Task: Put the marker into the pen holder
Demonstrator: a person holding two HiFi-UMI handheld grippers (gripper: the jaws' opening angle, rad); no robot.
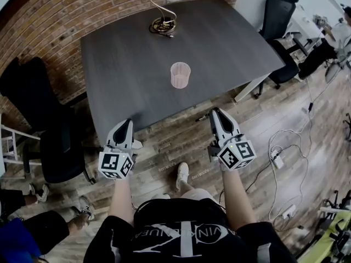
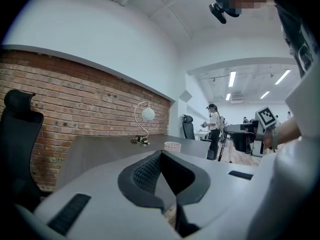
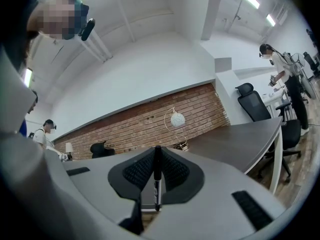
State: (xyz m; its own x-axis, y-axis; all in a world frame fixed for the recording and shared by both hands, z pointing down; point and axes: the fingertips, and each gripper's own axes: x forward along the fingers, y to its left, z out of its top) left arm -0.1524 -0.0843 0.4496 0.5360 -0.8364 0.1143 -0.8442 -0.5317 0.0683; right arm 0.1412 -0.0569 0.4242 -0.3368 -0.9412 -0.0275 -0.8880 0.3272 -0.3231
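A pink mesh pen holder (image 1: 180, 74) stands upright near the middle of the dark table (image 1: 137, 53); in the left gripper view the pen holder (image 2: 172, 146) is small and far off. My right gripper (image 1: 215, 113) hovers at the table's front edge, right of the holder and short of it. It is shut on a black marker (image 3: 157, 176), which stands across the jaws (image 3: 157, 156). My left gripper (image 1: 127, 122) is level with it at the front left edge, and its jaws (image 2: 162, 156) are shut with nothing between them.
A curved desk lamp (image 1: 164, 23) with a white globe sits at the table's far edge. Black office chairs stand at the left (image 1: 33, 92) and far right (image 1: 277, 15). Cables (image 1: 279, 147) run over the wooden floor on the right. A person (image 2: 214, 129) stands in the background.
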